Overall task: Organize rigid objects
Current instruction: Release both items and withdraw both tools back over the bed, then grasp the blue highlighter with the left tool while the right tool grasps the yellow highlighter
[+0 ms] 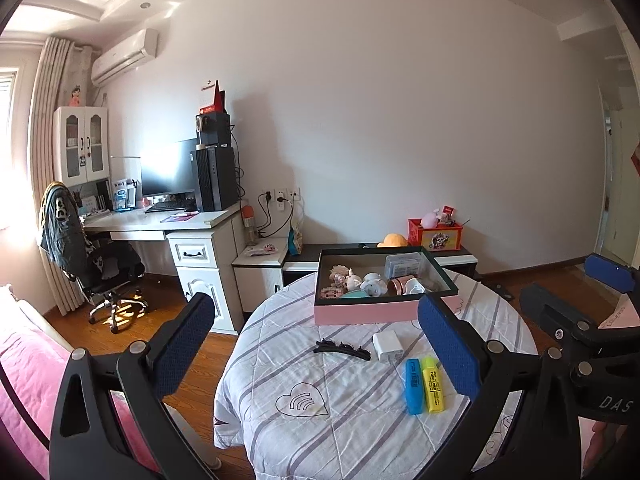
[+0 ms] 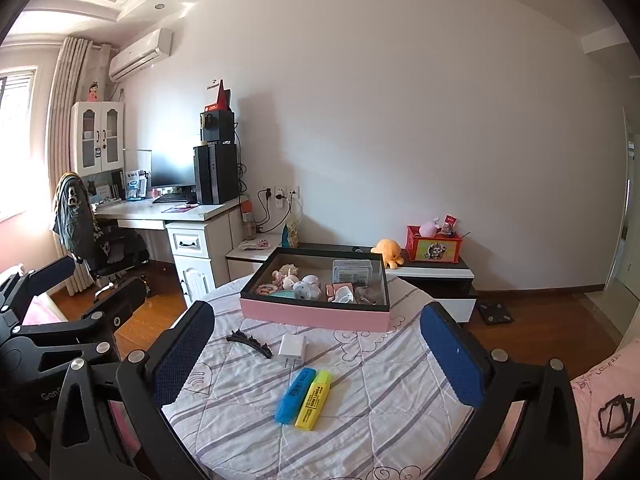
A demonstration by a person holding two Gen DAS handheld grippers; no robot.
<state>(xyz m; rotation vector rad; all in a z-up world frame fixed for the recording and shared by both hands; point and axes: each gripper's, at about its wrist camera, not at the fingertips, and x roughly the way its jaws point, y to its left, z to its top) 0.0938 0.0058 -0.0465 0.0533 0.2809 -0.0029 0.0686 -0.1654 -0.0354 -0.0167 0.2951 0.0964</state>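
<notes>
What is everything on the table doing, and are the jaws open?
Left gripper: jaws open, holding nothing.
Right gripper: jaws open, holding nothing.
Box: lidless, holds small items.
Blue marker: capped, lying flat on the table, touching the yellow one.
Yellow marker: capped, lying flat.
Charger: unplugged, lying flat.
Hair clip: lying on the table.

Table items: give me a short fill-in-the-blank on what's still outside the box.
The blue highlighter lies beside a ____ one.
The white charger sits between the highlighters and the black ____.
The pink box has ____ lid on it.
Both grippers, left and right, are ____.

Missing: yellow; hair clip; no; open
</notes>
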